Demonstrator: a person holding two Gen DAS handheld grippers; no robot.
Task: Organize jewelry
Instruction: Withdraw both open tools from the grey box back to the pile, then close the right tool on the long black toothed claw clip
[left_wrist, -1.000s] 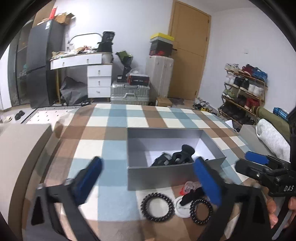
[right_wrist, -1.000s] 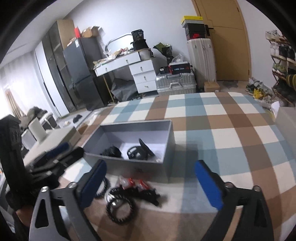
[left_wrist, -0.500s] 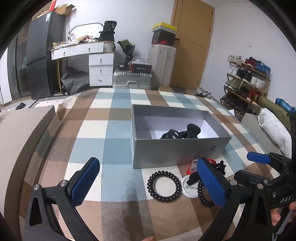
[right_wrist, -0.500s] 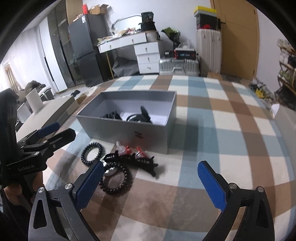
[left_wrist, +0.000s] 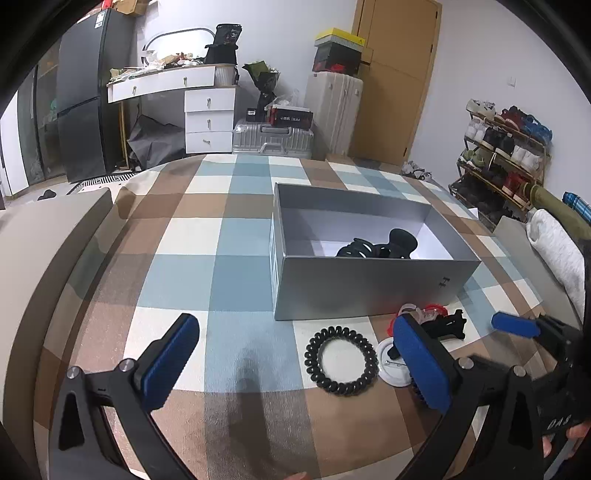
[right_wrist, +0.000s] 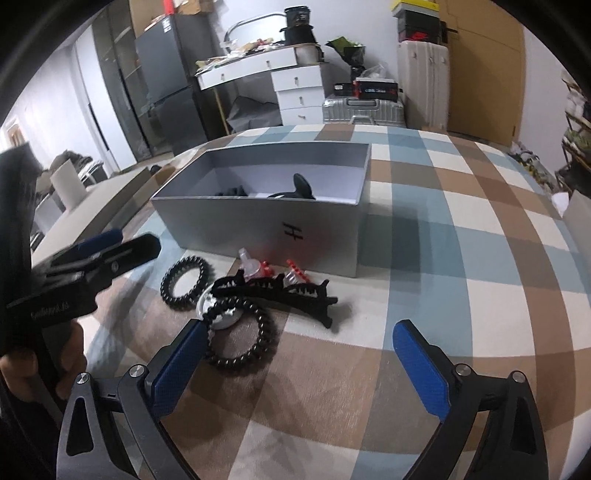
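both spread wide and empty: left gripper (left_wrist: 295, 363), right gripper (right_wrist: 295, 360). loose on the checked cloth (right_wrist: 480, 236), just in front of the grey box (right_wrist: 266, 225): two black coil hair ties (left_wrist: 341, 365) (right_wrist: 242, 341), a long black claw clip (right_wrist: 280, 291), red-and-clear small clips (right_wrist: 258, 267), a white round disc (left_wrist: 391, 363). some dark pieces already in the box. probably best to drop the right gripper onto the near coil at 11 o'clock, pinch one side of the ring, lift clear of the disc beneath, then carry over the box wall at 12 o'clock. beyond: white desk (left_wrist: 173, 79), suitcases, wooden door, shoe rack at 3 o'clock.
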